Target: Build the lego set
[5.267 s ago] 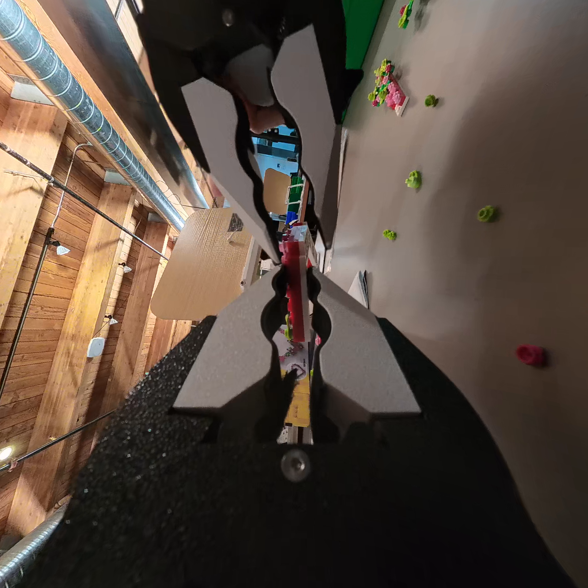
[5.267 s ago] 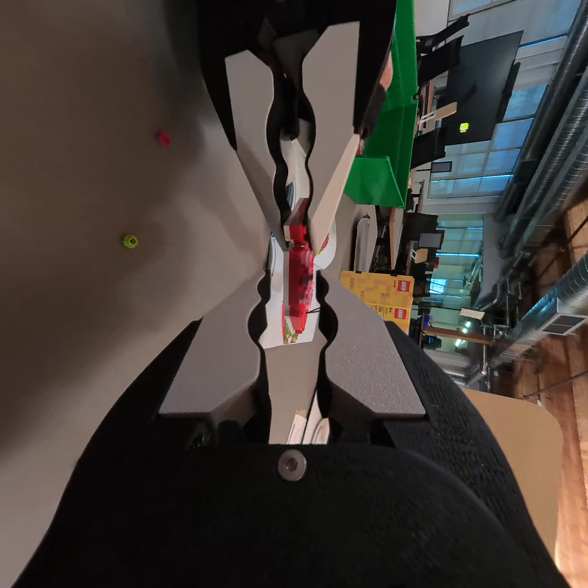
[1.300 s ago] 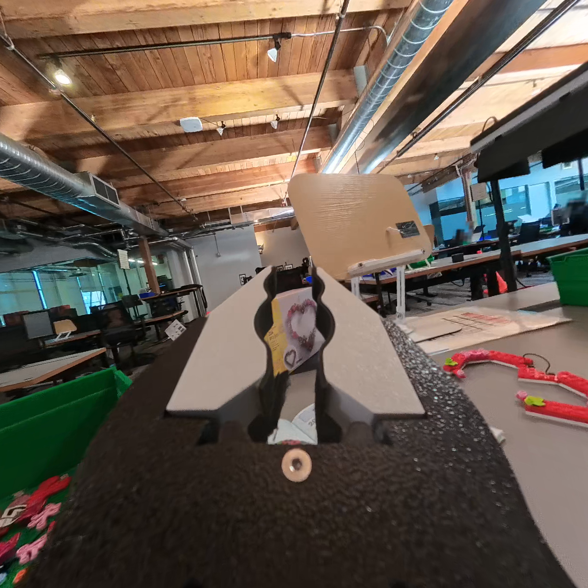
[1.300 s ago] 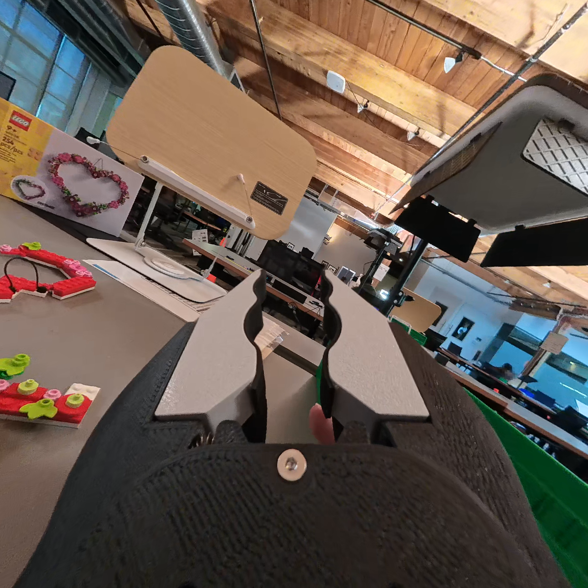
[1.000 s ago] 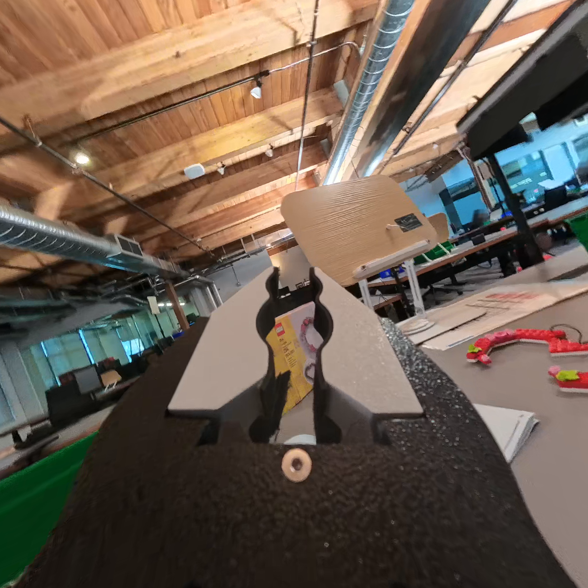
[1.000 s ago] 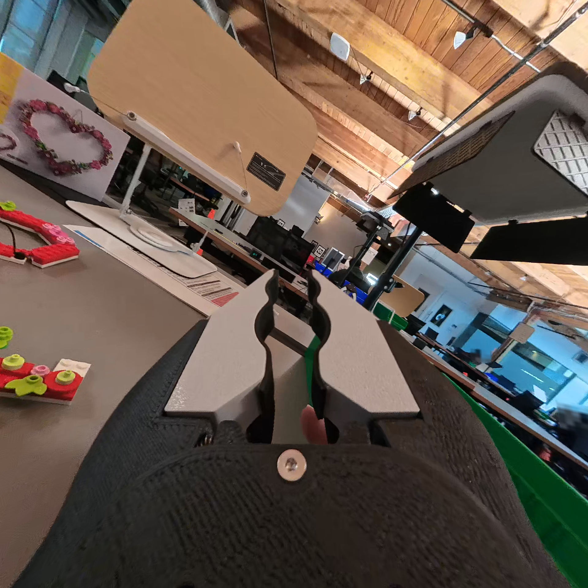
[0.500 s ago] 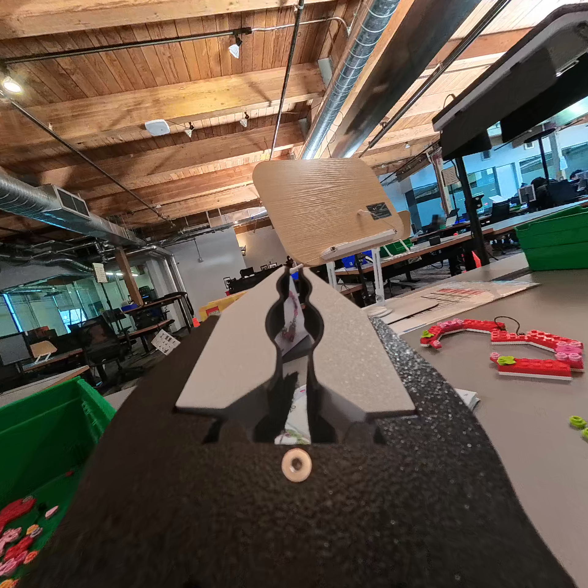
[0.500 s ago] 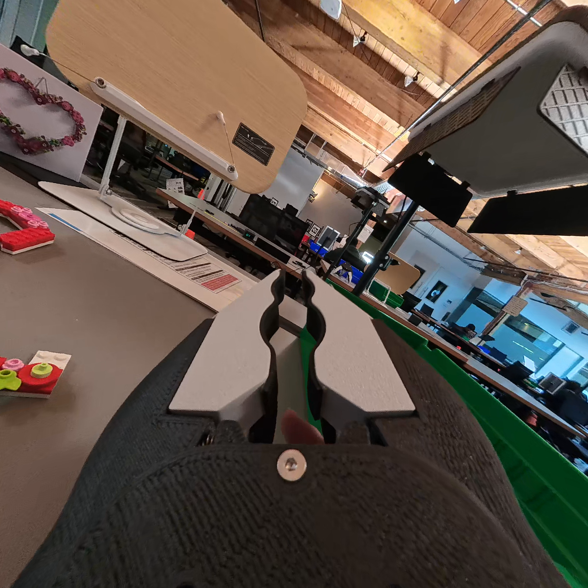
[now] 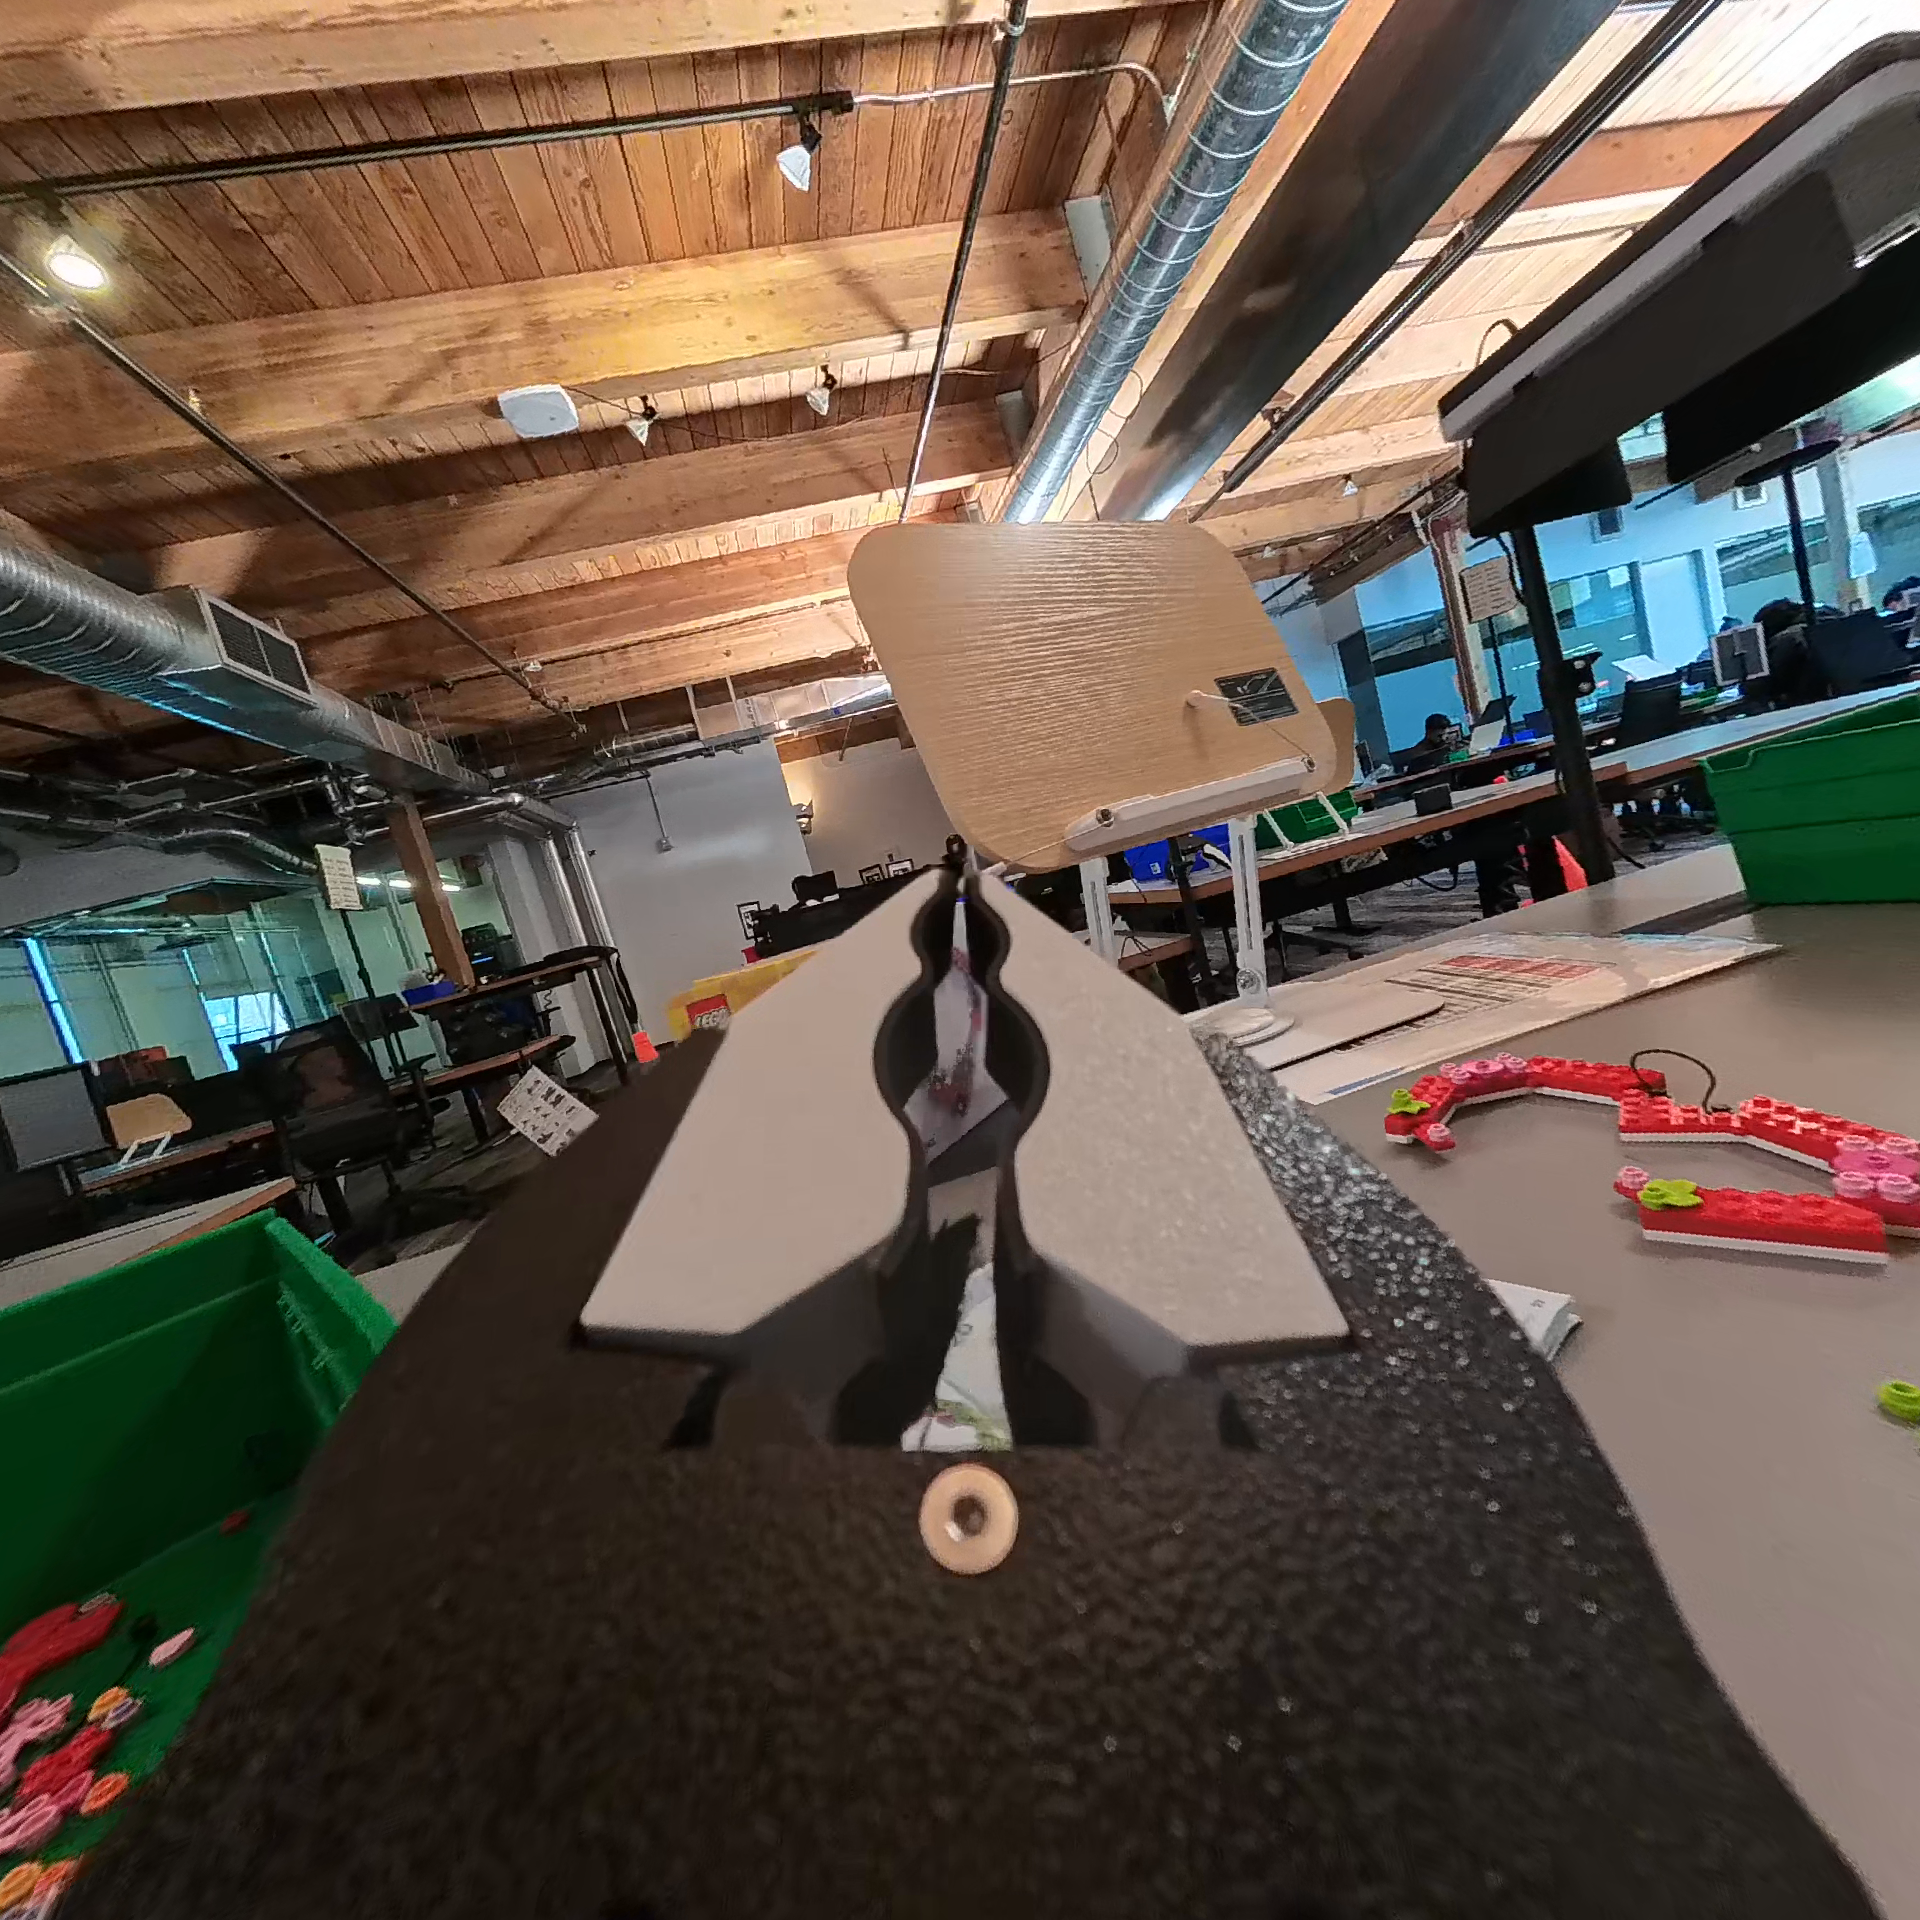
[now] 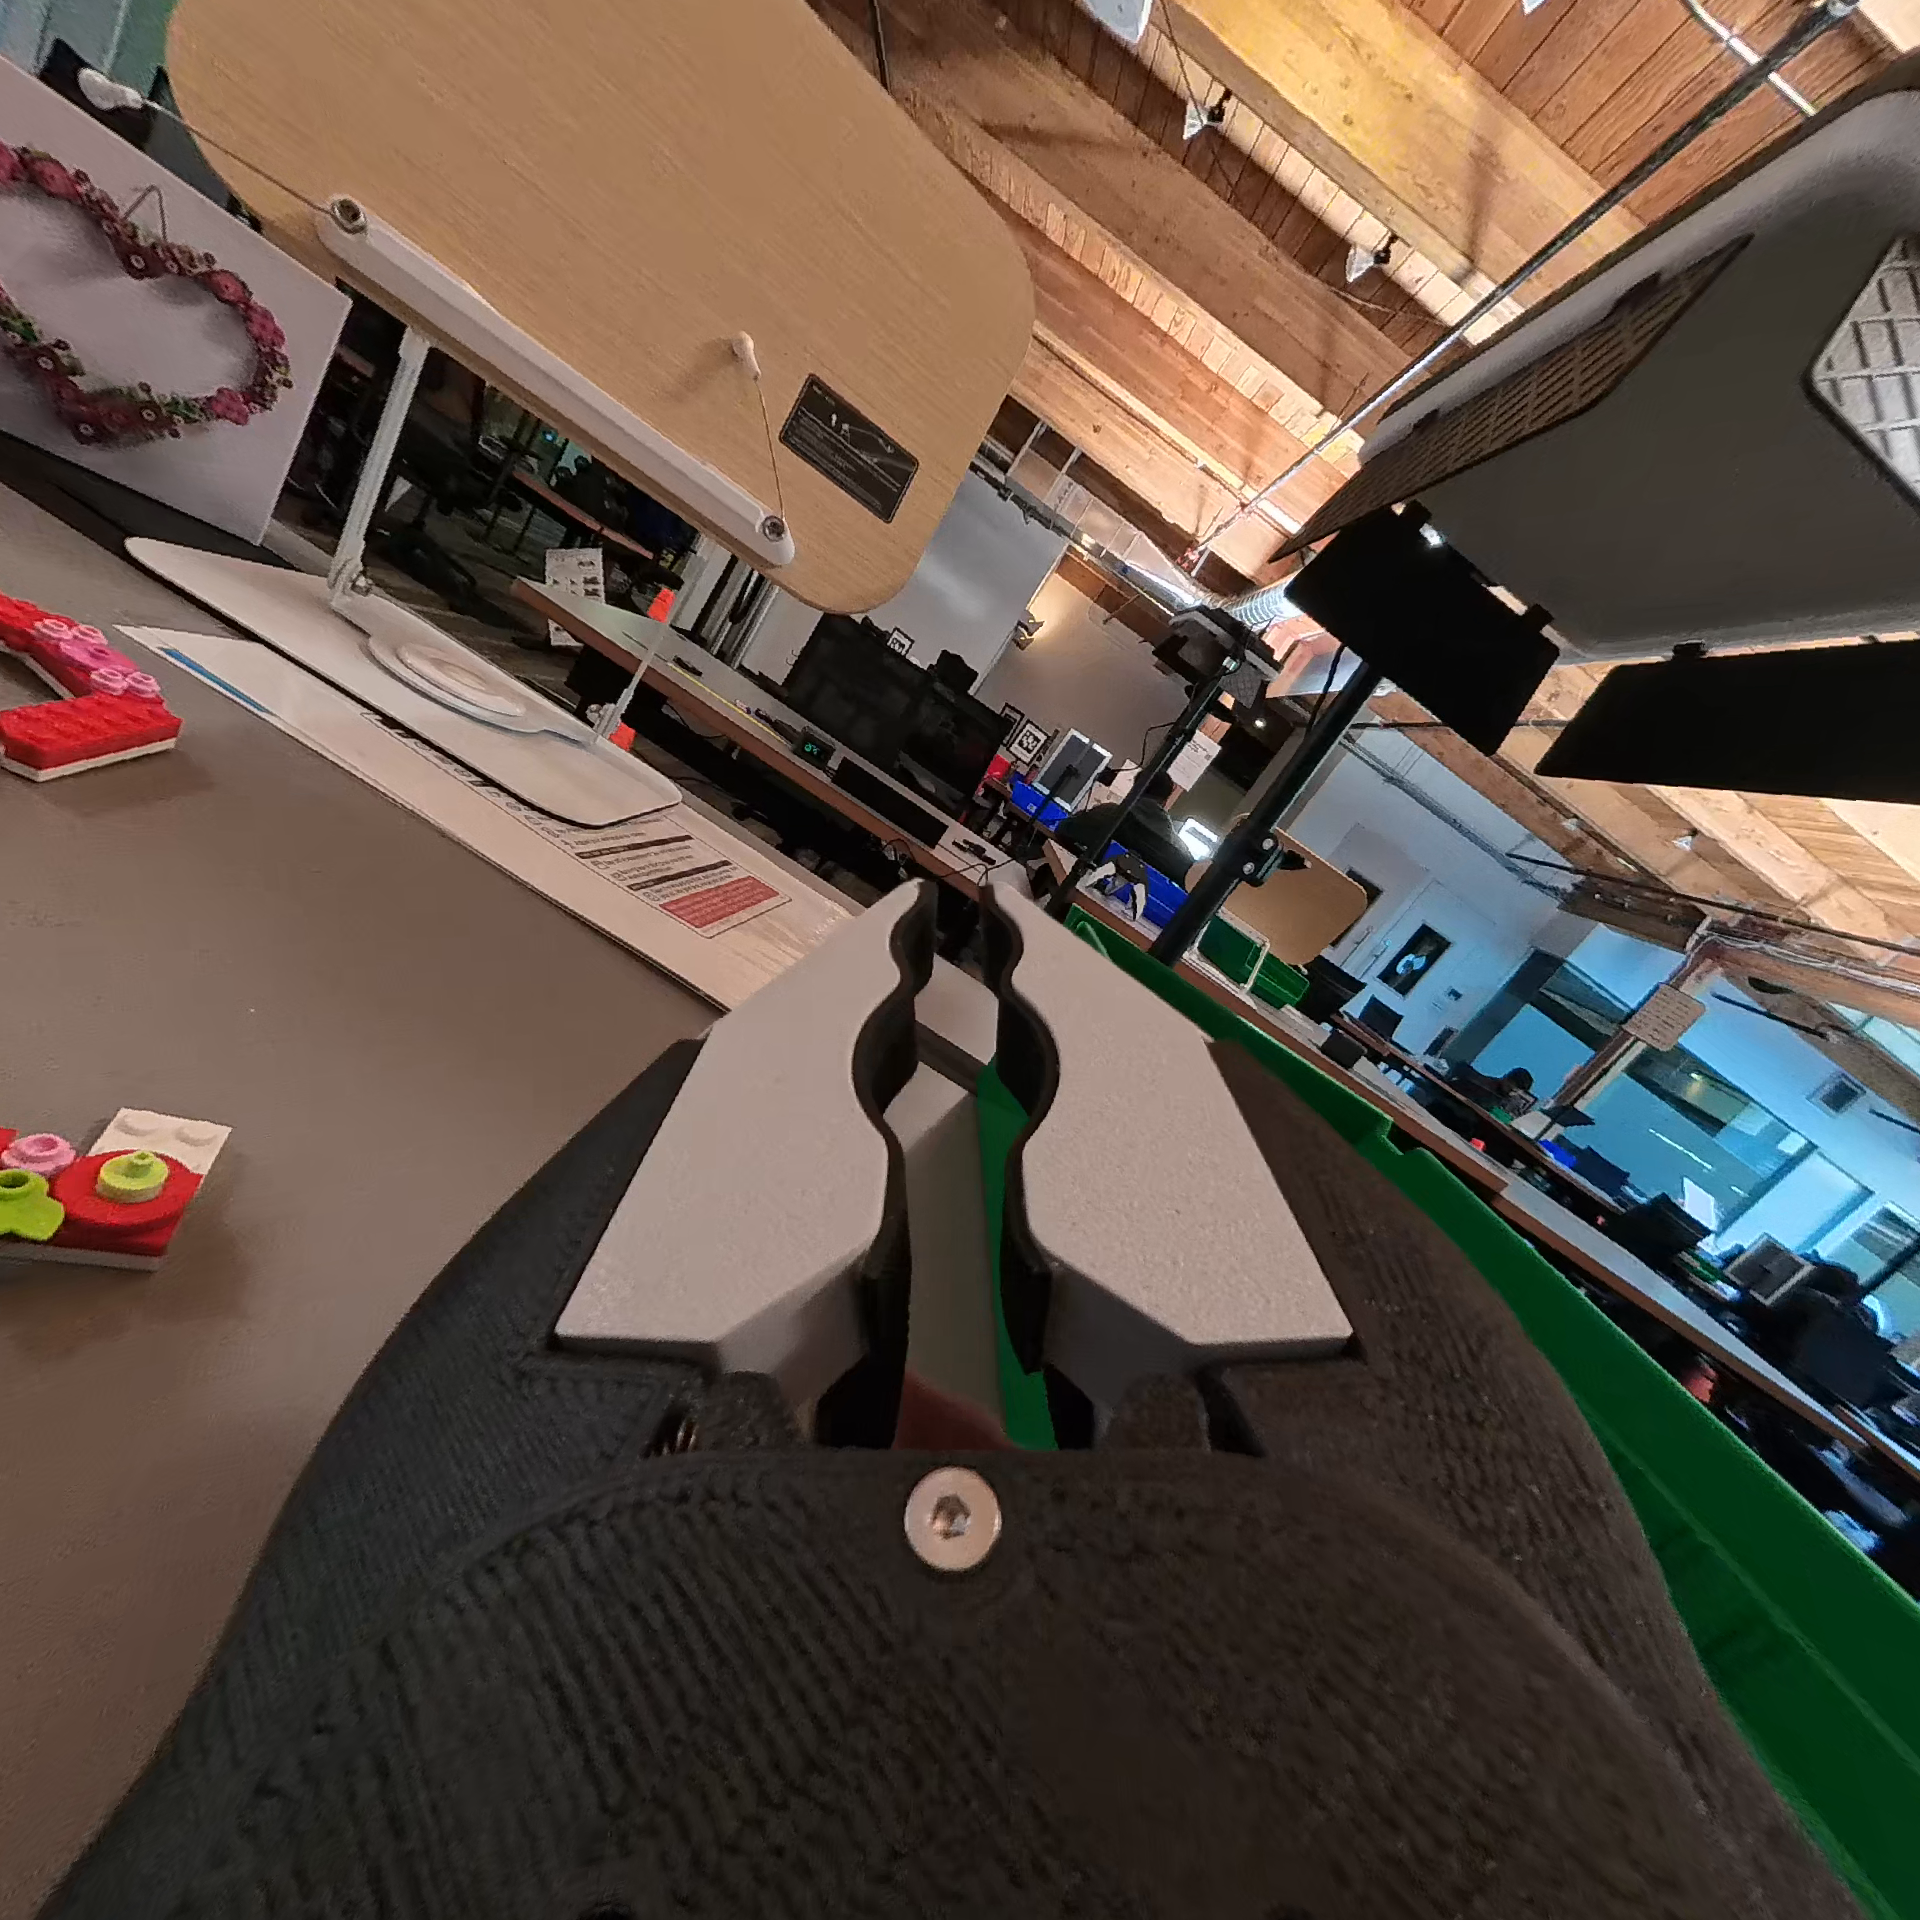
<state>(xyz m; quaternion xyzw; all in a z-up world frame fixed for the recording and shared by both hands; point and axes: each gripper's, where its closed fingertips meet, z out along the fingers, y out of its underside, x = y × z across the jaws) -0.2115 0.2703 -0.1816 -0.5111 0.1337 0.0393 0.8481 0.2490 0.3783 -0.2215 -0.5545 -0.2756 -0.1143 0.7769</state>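
A curved red Lego section (image 9: 1538, 1091) with pink flower studs and a black cord lies on the grey table (image 9: 1714, 1455). A straight red piece (image 9: 1766, 1226) lies beside it. My left gripper (image 9: 958, 883) is shut and empty, raised left of them. In the right wrist view a short red piece with lime and pink studs (image 10: 94, 1195) lies at the left, and the curved section's end (image 10: 83, 717) lies farther back. My right gripper (image 10: 958, 902) is shut to a narrow slit, with nothing seen between its tips. It is above the table, right of the pieces.
A green bin (image 9: 156, 1455) with loose red and pink pieces sits at my lower left. Another green bin (image 10: 1558, 1403) runs along the right. A wooden book stand (image 9: 1081, 686), the set's box (image 10: 135, 343), a printed sheet (image 10: 665, 873), a booklet (image 9: 1527, 1309) and a lime stud (image 9: 1899, 1397) are on the table. One gripper's finger ends stand about 50 cm off the other's. The straight red piece (image 9: 1766, 1226) lies some 25 cm from my left tips, 30 cm from my right tips. Between my right fingertips and the curved red Lego section (image 9: 1538, 1091) there is roughly 25 cm.
The left view has tilted down and the green bin with loose pieces has come into view. The right view has turned right, so the red pieces have slid left. Both grippers stay shut.
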